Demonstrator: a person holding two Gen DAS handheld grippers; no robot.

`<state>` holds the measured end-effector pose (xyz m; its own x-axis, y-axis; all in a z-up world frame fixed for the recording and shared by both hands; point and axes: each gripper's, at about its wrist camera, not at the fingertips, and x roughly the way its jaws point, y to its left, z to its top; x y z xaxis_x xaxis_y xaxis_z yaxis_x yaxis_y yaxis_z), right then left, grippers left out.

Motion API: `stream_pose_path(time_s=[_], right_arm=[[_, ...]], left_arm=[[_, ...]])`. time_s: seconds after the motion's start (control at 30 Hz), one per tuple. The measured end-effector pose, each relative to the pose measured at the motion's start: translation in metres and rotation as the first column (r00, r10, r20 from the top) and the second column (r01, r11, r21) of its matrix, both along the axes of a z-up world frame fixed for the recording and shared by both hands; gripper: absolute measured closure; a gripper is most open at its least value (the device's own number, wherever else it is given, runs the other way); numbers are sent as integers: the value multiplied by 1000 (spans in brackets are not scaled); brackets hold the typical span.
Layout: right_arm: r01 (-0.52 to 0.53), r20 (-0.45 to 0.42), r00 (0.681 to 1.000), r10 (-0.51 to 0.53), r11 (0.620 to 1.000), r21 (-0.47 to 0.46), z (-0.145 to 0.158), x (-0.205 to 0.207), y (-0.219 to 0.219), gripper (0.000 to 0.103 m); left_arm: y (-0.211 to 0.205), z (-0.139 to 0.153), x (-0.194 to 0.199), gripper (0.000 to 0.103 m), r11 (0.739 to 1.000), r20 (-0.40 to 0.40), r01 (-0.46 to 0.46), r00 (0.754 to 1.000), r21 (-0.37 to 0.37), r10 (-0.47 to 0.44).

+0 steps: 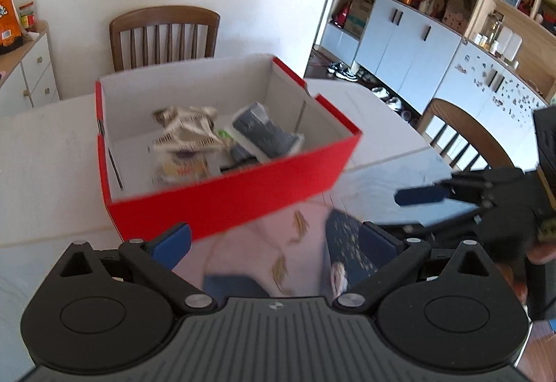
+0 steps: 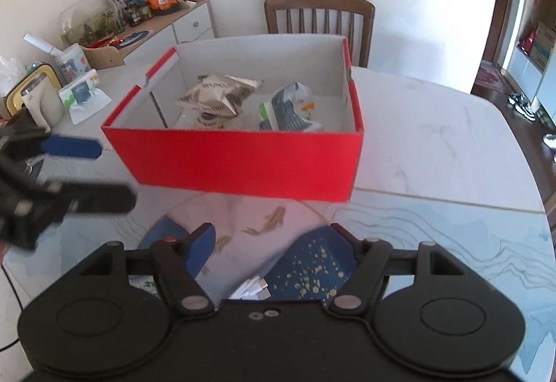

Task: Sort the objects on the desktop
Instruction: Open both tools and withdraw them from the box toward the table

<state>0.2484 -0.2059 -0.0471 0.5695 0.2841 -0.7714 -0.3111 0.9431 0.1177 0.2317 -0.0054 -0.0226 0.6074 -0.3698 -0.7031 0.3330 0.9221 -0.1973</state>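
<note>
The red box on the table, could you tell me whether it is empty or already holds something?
Not empty. The red box is open-topped, and inside lie a crumpled silvery packet and a blue-and-white tissue pack, among other items.

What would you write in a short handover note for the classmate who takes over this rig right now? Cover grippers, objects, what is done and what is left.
Left gripper: open, nothing between its jaws.
Right gripper: open, empty too.
Both hover over the patterned mat, just in front of the red box.
Done: a crumpled snack bag and a blue-and-white packet lie inside the box.
Left: a tissue pack and other items sit on the table left of the box; whether they belong to the job I cannot tell.
</note>
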Motion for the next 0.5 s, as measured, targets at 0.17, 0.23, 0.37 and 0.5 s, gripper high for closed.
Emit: stream_pose_path(time_s=[0.17,0.23,0.37,0.5], right_arm=[[7,-19,1000,-7,1000,-3,-9,-4,-1,32],[12,-28,1000,-12,1000,-5,-13,-4,0,32],[18,-47,999,-18,1000,-8,-23,-6,3,32],[25,-67,997,-26,1000,-13,-33,-8,7,32]], left_arm=[[-7,-16,-18,0,1000,-33,9,999,4,-9],[-9,-24,-24,0,1000,-53,11,999,9,-10],[-15,-39,-33,0,1000,-91,26,996,8,-25],[-18,-49,-39,0,1000,-110,23,994,7,-22]])
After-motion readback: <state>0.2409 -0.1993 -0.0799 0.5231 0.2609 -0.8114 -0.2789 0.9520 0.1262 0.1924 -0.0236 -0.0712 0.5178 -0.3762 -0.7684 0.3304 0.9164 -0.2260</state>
